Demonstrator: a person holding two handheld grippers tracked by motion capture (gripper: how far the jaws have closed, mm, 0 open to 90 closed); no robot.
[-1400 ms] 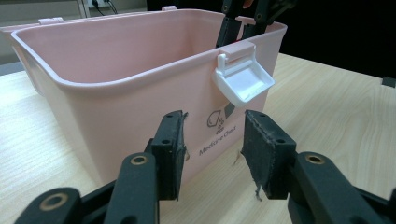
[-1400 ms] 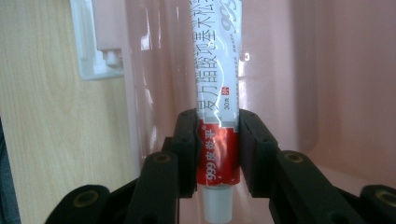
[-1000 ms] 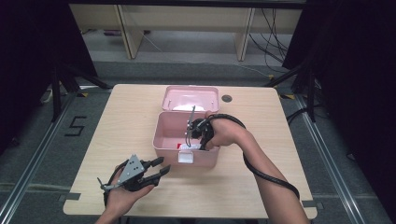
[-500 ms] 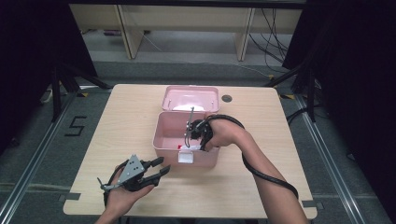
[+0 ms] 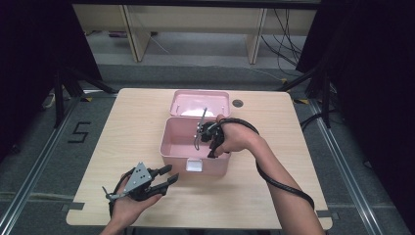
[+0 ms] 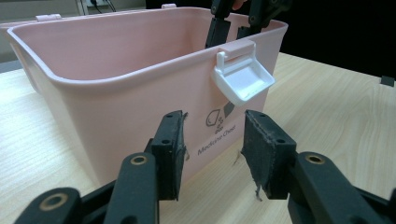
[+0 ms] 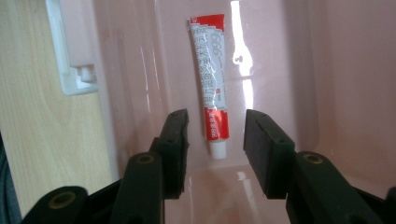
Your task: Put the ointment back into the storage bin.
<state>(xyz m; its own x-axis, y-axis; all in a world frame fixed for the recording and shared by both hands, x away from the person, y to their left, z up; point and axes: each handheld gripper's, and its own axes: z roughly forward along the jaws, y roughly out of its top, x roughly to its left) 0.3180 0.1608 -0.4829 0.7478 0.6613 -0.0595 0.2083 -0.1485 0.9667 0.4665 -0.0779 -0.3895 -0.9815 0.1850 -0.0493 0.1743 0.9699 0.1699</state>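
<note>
Ointment tube (image 7: 214, 84), slim, white with red ends and printed lettering, cap end nearest the right gripper: lies flat on the floor of the pink box, free of both pads, apparently just let go.

Listed left to right across the table:

1. Left gripper (image 5: 165, 177), black, 2 jaws, grey three-cornered plate on top, held in the person's left hand (image 5: 128, 205) low over the near left of the pale wooden table (image 5: 112, 132). Jaws spread, nothing between them. It points toward the box front, probably parked there to stay out of the way while the other hand works. In the left gripper view (image 6: 212, 151) the front wall fills the gap beyond the pads.

2. Pink plastic medicine box (image 5: 177, 152), rectangular, open, mid-table. Its hinged lid (image 5: 198, 100) stands back behind it, giving clear access from above. White plastic latch (image 5: 195, 166) hangs at the front wall; it also appears in the left gripper view (image 6: 243, 77).

3. Right gripper (image 5: 200, 142), black, cable trailing along the forearm, held in the right hand (image 5: 235, 137) and angled down into the box. Its jaws have just been opening and now stand wide (image 7: 215, 154), the tube lying beyond and between them, untouched. Judgement: placement into the box looks finished.

4. Small dark round grommet (image 5: 238, 103) at the far right of the tabletop.
</note>
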